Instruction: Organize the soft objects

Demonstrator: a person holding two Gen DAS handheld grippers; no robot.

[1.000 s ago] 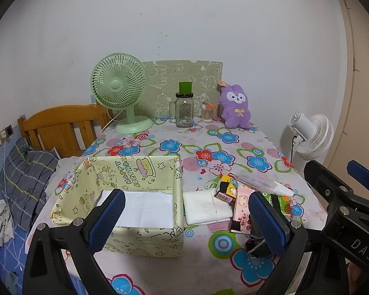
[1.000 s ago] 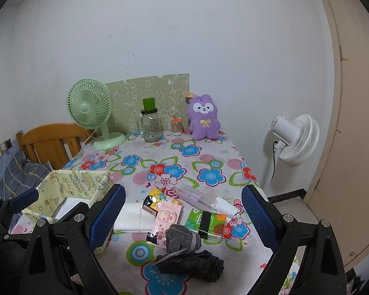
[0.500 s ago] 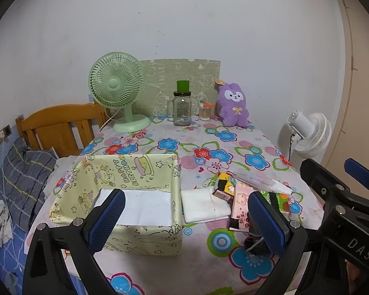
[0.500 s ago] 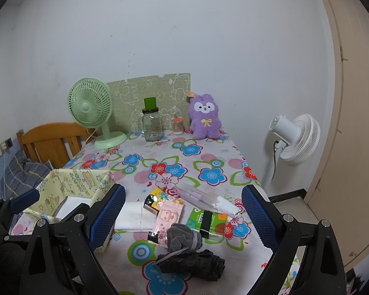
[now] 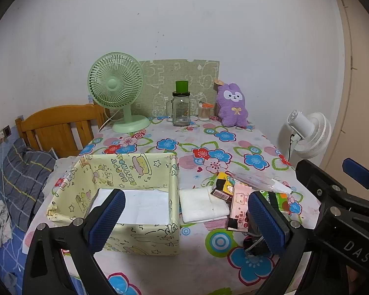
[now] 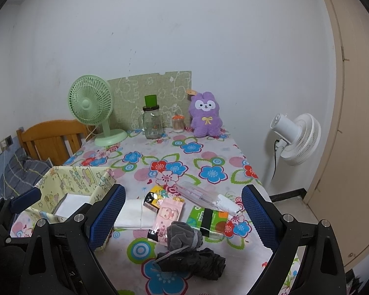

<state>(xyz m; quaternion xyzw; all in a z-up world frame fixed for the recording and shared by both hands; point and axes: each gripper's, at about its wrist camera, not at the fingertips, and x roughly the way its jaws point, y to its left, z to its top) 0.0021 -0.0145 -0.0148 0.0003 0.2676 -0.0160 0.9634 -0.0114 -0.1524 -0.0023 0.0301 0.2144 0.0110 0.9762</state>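
I hold both tongs above the near edge of the surface: left tongs spread wide, empty; right tongs spread wide, empty. The folded white cloth lies just beside the yellow fabric box.

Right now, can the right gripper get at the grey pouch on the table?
Probably yes. The right gripper is open and the grey pouch lies uncovered just ahead, between its fingers, atop the black folded umbrella.

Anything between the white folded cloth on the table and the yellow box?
Only the box's own near wall. The white folded cloth lies right beside the yellow box, nothing between them; the packets sit on its far side.
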